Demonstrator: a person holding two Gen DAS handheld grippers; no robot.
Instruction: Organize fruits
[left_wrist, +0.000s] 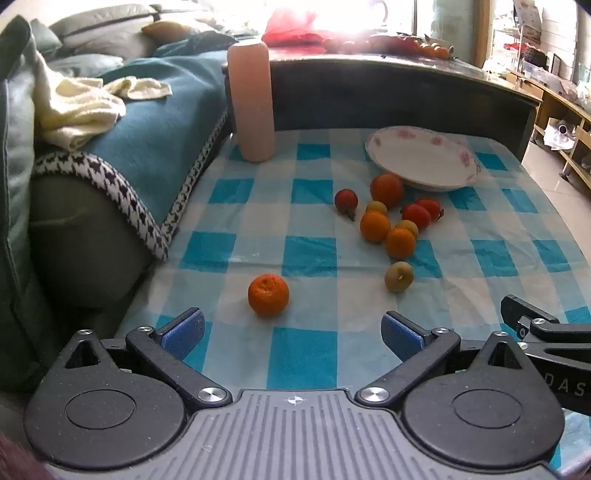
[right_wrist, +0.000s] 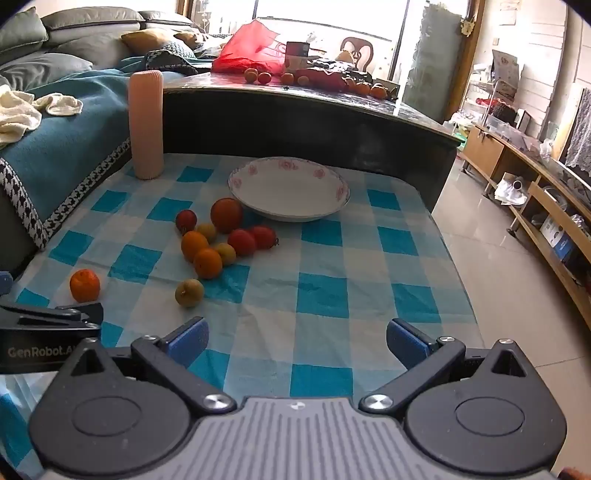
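Several small fruits lie in a cluster (left_wrist: 391, 218) (right_wrist: 221, 240) on the blue checked tablecloth: oranges, red fruits and yellow-green ones. One orange (left_wrist: 268, 294) (right_wrist: 85, 285) sits apart, closest to my left gripper (left_wrist: 293, 334), which is open and empty just behind it. A yellow-green fruit (left_wrist: 399, 277) (right_wrist: 189, 292) lies loose in front of the cluster. A white plate with pink flowers (left_wrist: 424, 158) (right_wrist: 288, 192) stands empty behind the fruits. My right gripper (right_wrist: 297, 341) is open and empty over the cloth, right of the fruits.
A tall pink cylinder (left_wrist: 252, 101) (right_wrist: 146, 123) stands at the table's back left corner. A sofa with a teal blanket (left_wrist: 147, 122) borders the left side. A dark counter (right_wrist: 303, 122) rises behind the table. The table's right edge drops to a tiled floor (right_wrist: 498, 258).
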